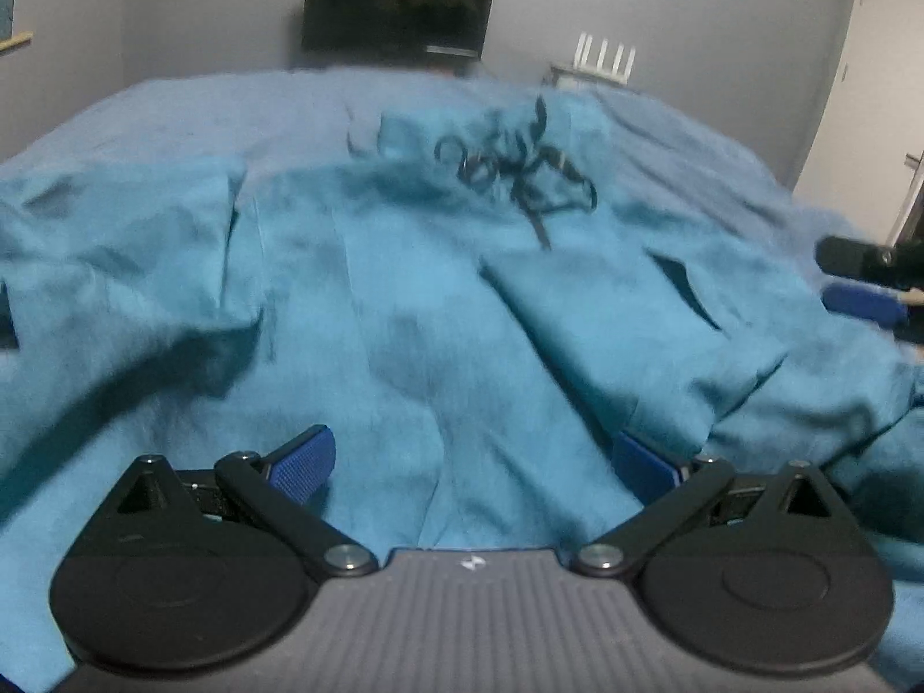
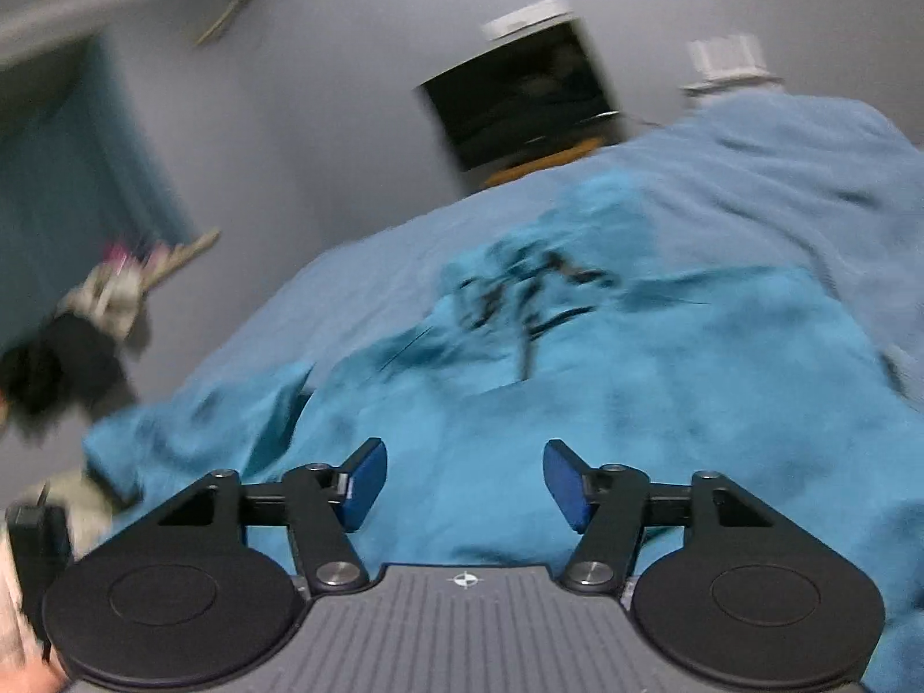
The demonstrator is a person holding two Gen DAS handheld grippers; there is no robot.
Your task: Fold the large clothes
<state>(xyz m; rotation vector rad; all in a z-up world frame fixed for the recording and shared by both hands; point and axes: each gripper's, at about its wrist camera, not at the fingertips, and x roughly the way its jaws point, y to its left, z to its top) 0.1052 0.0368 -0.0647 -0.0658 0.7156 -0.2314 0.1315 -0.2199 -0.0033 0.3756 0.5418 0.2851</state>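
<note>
The teal garment (image 1: 439, 312) lay rumpled on the blue bedspread (image 1: 173, 110) directly ahead of and beneath both grippers, its black drawstring (image 1: 520, 173) farther ahead, while the left gripper (image 1: 473, 462) and right gripper (image 2: 465, 485) each stood spread apart, gripping nothing.

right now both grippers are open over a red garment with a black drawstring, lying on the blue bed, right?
Not red: the garment is teal, as the left wrist view shows. The rest holds: left gripper and right gripper are open, the black drawstring on it, on the blue bed.
</note>
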